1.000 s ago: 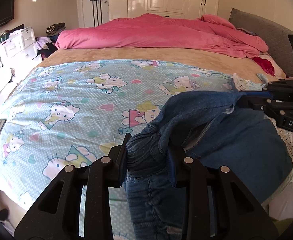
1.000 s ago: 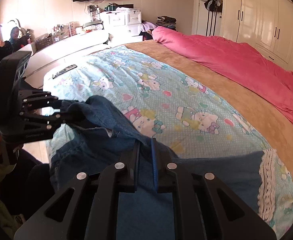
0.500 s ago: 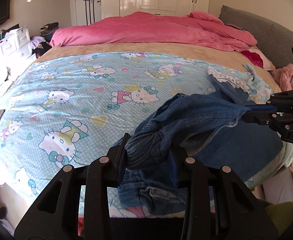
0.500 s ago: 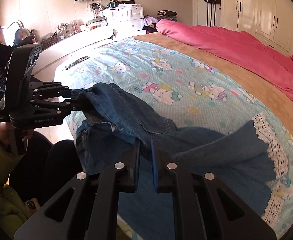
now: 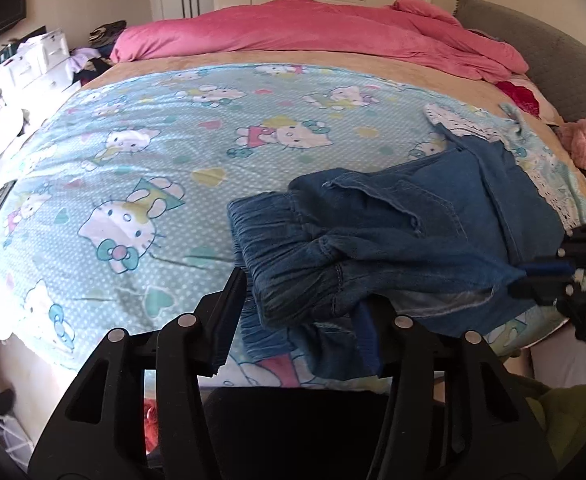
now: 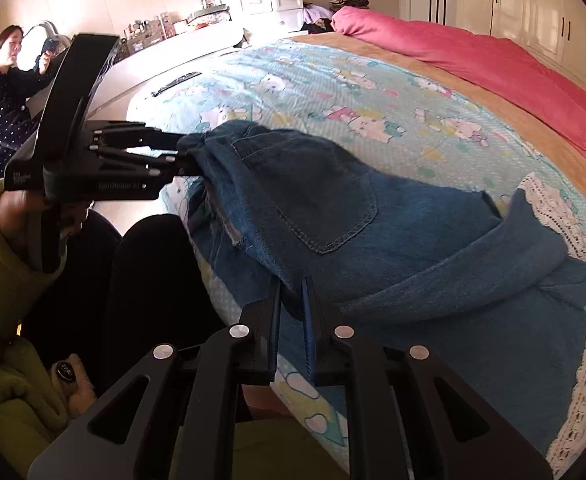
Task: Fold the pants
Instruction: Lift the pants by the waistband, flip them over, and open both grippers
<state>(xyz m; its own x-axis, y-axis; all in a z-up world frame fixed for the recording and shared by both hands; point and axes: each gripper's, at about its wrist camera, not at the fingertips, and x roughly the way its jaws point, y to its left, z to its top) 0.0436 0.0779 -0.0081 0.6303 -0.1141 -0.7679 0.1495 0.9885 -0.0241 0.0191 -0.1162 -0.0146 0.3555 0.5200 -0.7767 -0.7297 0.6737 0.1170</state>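
Blue denim pants lie bunched on the near edge of the bed, over the light blue cartoon-cat sheet. My left gripper holds the gathered elastic waistband between its jaws; it also shows in the right wrist view, shut on the waist end. My right gripper is shut on a fold of the pants near the back pocket; it also shows at the right edge of the left wrist view. The legs trail right over a white lace trim.
A pink duvet is heaped at the far side of the bed. A grey headboard stands on the right. White drawers and a cluttered counter stand beyond the bed. A person in dark dotted clothes stands at the left. A remote lies on the sheet.
Both grippers have pulled the pants back toward the near edge of the bed and lowered them. The pants now rest more on the sheet. Both grips have held.
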